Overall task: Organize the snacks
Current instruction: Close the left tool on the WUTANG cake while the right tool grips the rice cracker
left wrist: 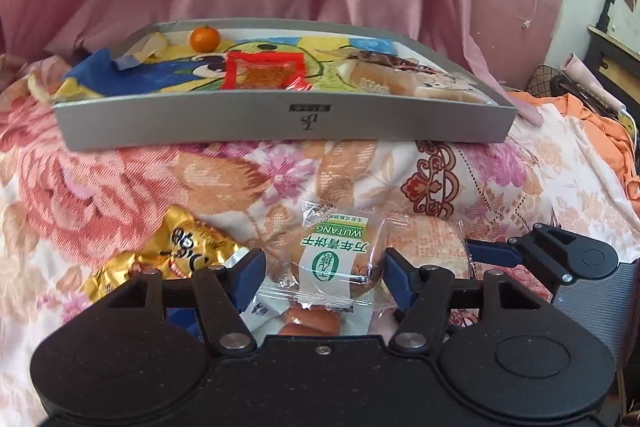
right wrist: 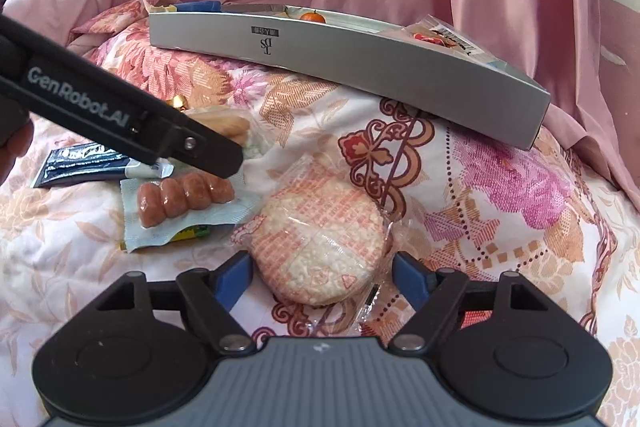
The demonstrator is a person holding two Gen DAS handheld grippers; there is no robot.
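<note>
Two grippers over floral bedspread (right wrist: 500, 227), gray tray (left wrist: 280, 125) beyond at far edge: left gripper (left wrist: 325, 269) clamped on wrapped biscuit pack (left wrist: 338, 255), right gripper (right wrist: 322, 277) jaws apart astride rice cracker (right wrist: 320, 239), w/ long axis running diagonally

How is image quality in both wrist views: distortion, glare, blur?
Left wrist: fisheye bows the grey tray; glare on the gold packet; daylight blows out the window. Right wrist: tray bowed too; rice cracker sharp; corners vignetted.
</note>
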